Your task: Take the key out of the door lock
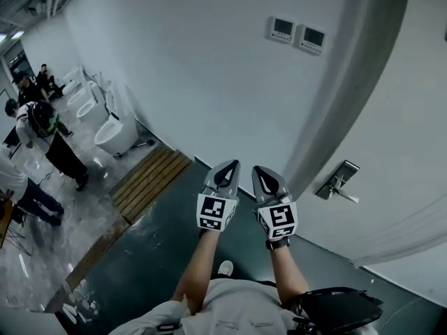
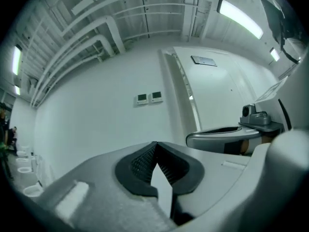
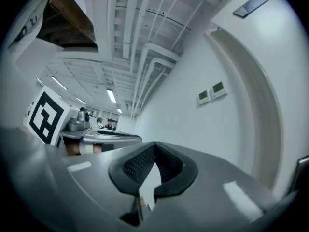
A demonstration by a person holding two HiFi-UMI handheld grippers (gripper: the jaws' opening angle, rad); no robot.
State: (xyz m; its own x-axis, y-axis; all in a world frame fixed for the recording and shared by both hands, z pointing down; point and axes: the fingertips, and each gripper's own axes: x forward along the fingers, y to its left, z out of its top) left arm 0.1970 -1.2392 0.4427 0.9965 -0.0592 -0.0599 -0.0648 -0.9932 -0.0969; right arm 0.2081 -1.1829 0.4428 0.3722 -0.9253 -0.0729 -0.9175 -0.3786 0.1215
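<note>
The left gripper (image 1: 227, 167) and right gripper (image 1: 264, 172) are held side by side, level, both with jaws pressed together and nothing between them. They face a white wall (image 1: 195, 68) bearing two small panels (image 1: 298, 33). The lock (image 1: 337, 181), with its lever handle, sits on the door (image 1: 419, 117) just right of the right gripper, apart from it; a key there is too small to make out. Far left stand toilets (image 1: 115, 132), people (image 1: 42, 128) and wooden planks (image 1: 150, 180).

Left tool (image 1: 225, 175) and right tool (image 1: 266, 180) side by side, level, jaws together, empty.
</note>
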